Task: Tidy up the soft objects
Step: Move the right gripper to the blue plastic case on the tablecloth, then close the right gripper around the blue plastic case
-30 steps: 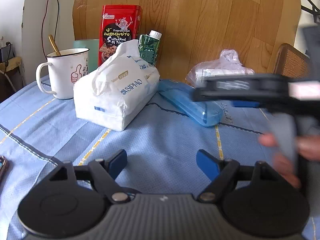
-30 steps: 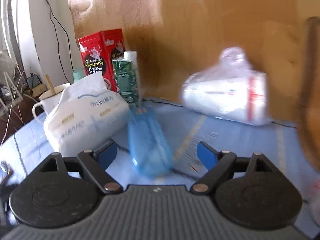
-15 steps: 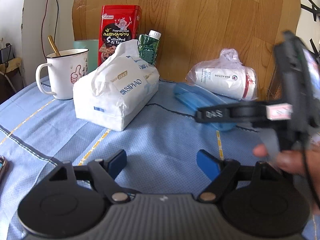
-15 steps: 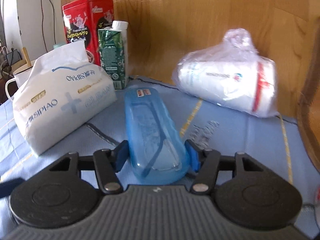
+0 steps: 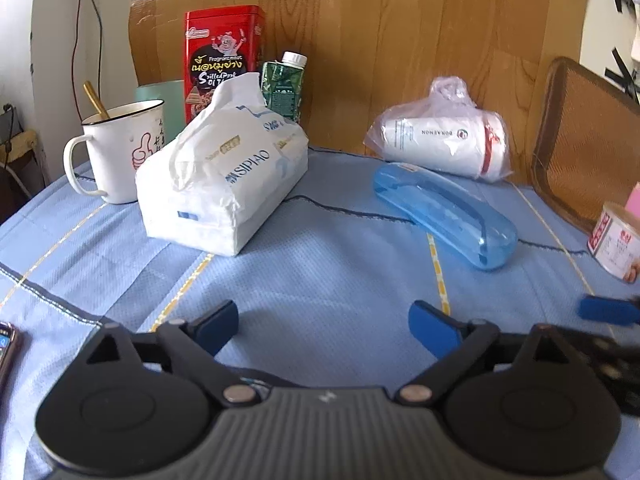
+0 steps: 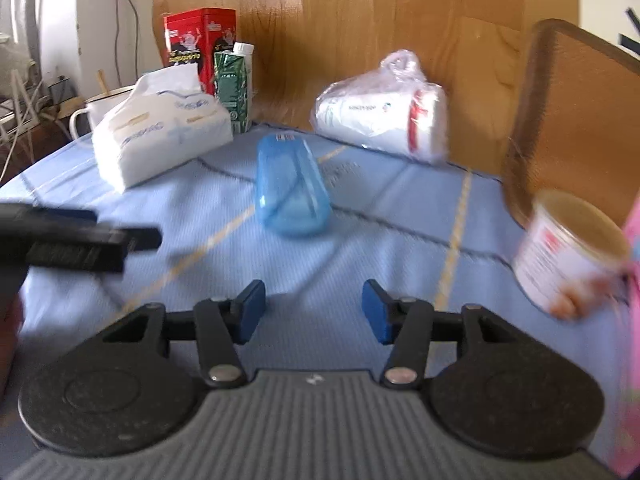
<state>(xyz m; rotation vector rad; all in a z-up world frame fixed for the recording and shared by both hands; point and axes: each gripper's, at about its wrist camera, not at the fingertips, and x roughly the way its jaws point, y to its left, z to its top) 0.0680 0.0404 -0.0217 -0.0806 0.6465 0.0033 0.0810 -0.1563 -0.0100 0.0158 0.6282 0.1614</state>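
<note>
On the desk point(image 5: 328, 264), covered by a blue cloth, lie two soft things: one tissue pack point(image 5: 224, 184) at the left and one white roll in a clear bag point(image 5: 440, 144) at the back right, lying on its side against the wood panel point(image 5: 400, 40). The two are well apart, and one blue case point(image 5: 444, 212) lies between them, nearer the roll, untouched by either gripper.

Behind the tissue pack stand one red tin point(image 5: 224, 64) and one green carton point(image 5: 284, 88) with a white cap, side by side. To its left is one white mug point(image 5: 120, 152) with a gold spoon in it, and behind that one pale green cup point(image 5: 160, 100), mostly hidden. At the right edge sits one small tub point(image 5: 616, 240) with a red and white label, beside a brown woven tray point(image 5: 588, 136) leaning upright. Something pink shows at the far right of the right wrist view, too blurred to name. A phone point(image 5: 6, 352) peeks in at the left edge.

The left gripper point(image 5: 324, 326) hovers low over bare cloth, its jaws wide apart and opening further, with nothing between them. The right gripper point(image 6: 314, 312) is over bare cloth in front of the case; its jaws stand partly apart and are closing, again on nothing. In the left view only one blue pad of it shows at the right edge.
</note>
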